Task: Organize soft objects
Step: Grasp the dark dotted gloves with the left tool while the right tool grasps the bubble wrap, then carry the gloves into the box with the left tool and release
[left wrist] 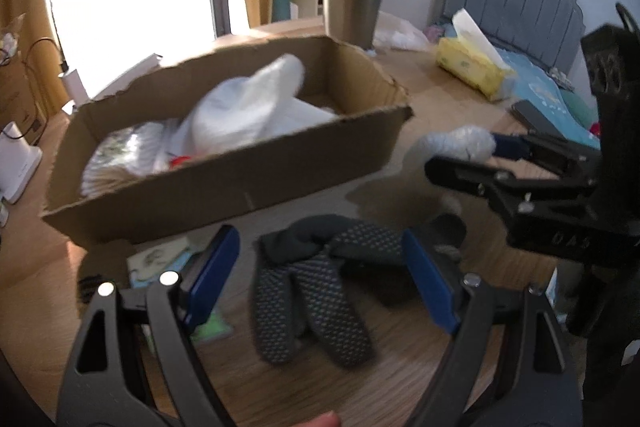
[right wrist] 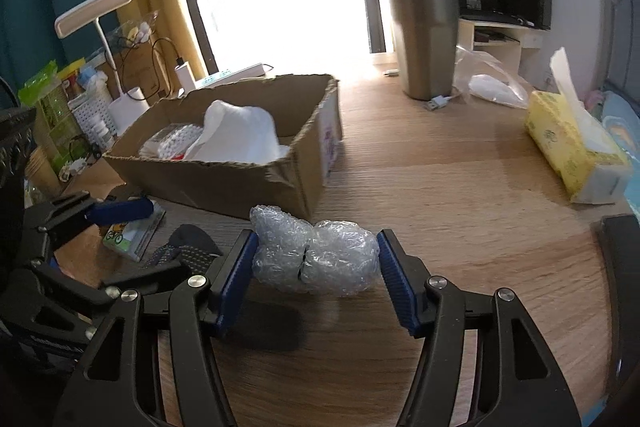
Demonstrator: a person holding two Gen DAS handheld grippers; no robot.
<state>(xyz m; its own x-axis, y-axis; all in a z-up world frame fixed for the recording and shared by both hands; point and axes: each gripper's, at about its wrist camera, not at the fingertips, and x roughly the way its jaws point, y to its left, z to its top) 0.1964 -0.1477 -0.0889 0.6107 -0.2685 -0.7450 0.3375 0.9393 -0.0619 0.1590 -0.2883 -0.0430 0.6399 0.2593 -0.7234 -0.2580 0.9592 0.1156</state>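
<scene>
while my right gripper [right wrist: 316, 269] brackets the bubble-wrap bundle [right wrist: 316, 259] on the wooden table [right wrist: 460, 187], its left pad touches and the right looks just shy, so i judge no firm grip yet; squeezed off-centre, the springy bundle could roll or pop free; its long axis runs pad to pad, just before the cardboard box [right wrist: 224, 183]; my left gripper [left wrist: 320, 281] hangs wide, empty, over the grey grip socks [left wrist: 316, 291].

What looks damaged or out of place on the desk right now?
The cardboard box has ragged, torn top edges and no flaps. Grey grip socks lie in a loose heap on the wooden desk, not boxed yet.
</scene>
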